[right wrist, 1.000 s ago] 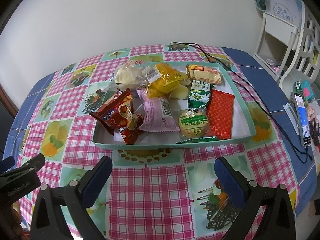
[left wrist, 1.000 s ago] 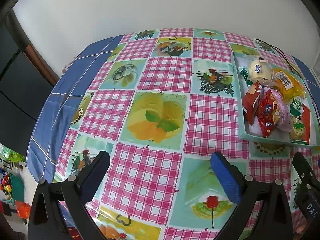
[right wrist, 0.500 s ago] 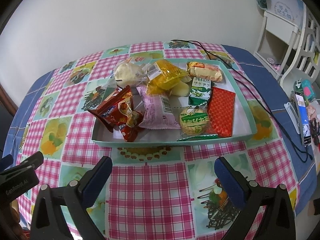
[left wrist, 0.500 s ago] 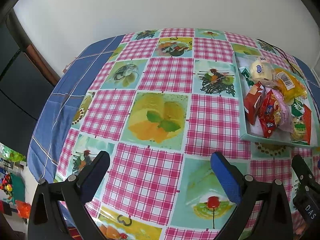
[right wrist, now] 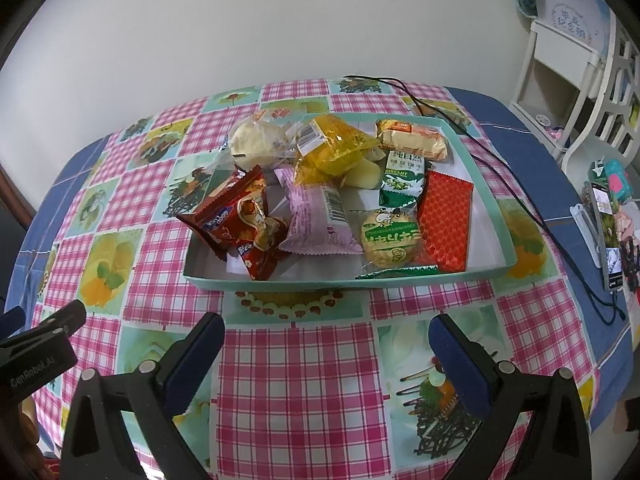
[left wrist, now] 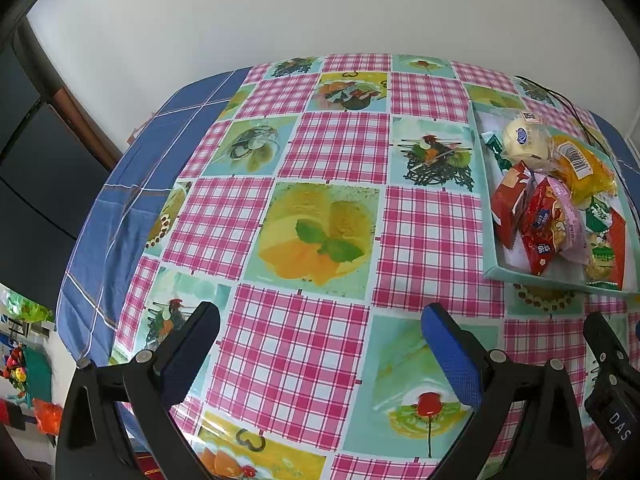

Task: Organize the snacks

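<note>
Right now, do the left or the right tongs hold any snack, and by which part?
Nothing is held. The left tongs and the right tongs are both open above the tablecloth; the snacks lie in the tray.

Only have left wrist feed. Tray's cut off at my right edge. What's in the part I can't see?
Observer: A beige-orange packet lies in the tray's far right corner, seen from the right wrist.
Operator: Anything past the tray?
Observer: A black cable runs along its right side, over the table edge.
Operator: Right claw holding anything?
Observer: No. The right claw is open, over the tablecloth in front of the tray.
Operator: Nearest snack to it?
Observer: A thin green packet lies against the tray's near wall.
</note>
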